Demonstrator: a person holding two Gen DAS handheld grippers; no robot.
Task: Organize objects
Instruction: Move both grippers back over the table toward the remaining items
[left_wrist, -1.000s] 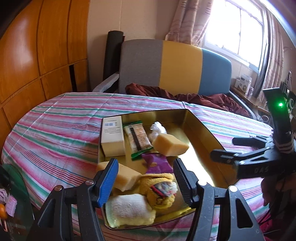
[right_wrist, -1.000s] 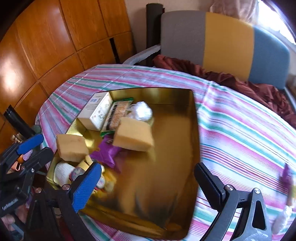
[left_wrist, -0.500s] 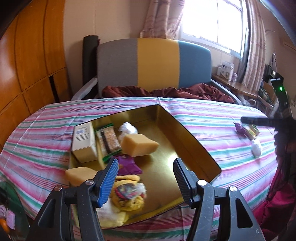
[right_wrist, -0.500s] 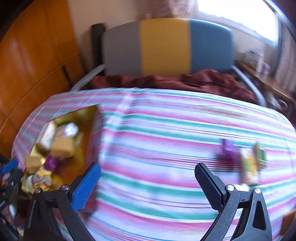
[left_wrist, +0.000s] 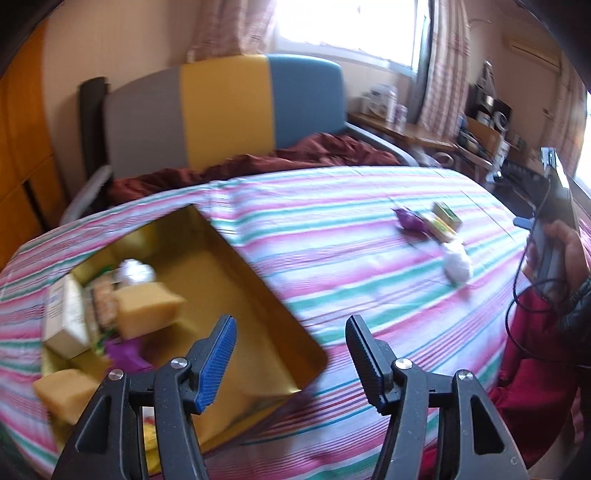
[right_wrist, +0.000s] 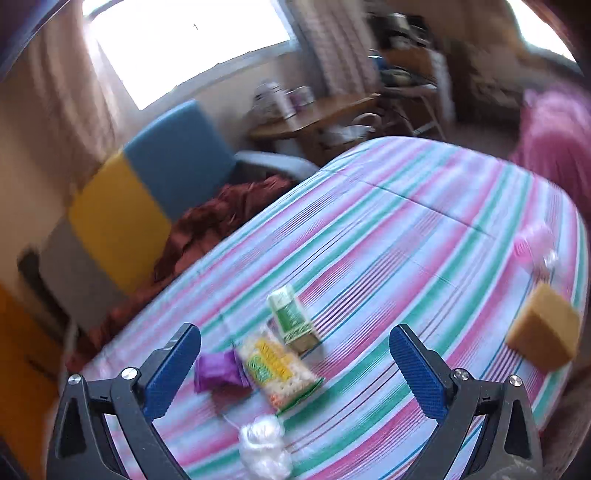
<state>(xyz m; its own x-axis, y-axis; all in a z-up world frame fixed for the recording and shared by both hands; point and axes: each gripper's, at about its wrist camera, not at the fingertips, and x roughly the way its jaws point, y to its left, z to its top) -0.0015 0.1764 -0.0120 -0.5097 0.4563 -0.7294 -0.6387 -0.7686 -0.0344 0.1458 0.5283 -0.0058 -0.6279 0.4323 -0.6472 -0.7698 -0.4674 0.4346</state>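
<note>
A gold tray (left_wrist: 280, 317) sits on the striped tablecloth (left_wrist: 332, 236) at the left, holding a yellow sponge (left_wrist: 147, 310), a white box (left_wrist: 62, 317), a purple packet (left_wrist: 125, 350) and other items. My left gripper (left_wrist: 290, 354) is open and empty above the tray's near right corner. My right gripper (right_wrist: 295, 373) is open and empty, hovering over loose items: a purple packet (right_wrist: 218, 371), a yellow-green snack pack (right_wrist: 277, 369), a green box (right_wrist: 291, 319) and a white plastic wad (right_wrist: 264, 445). These also show in the left wrist view at the right (left_wrist: 436, 225).
A yellow sponge (right_wrist: 543, 338) and a pink bottle (right_wrist: 532, 242) lie near the table's right edge. A grey, yellow and blue chair (left_wrist: 221, 110) with a maroon cloth (left_wrist: 295, 155) stands behind the table. A wooden side table (right_wrist: 314, 114) is by the window.
Both views have swung to the right. My right gripper has moved from over the tray's side across the cloth to the loose items. My left gripper has turned away from the tray's contents.
</note>
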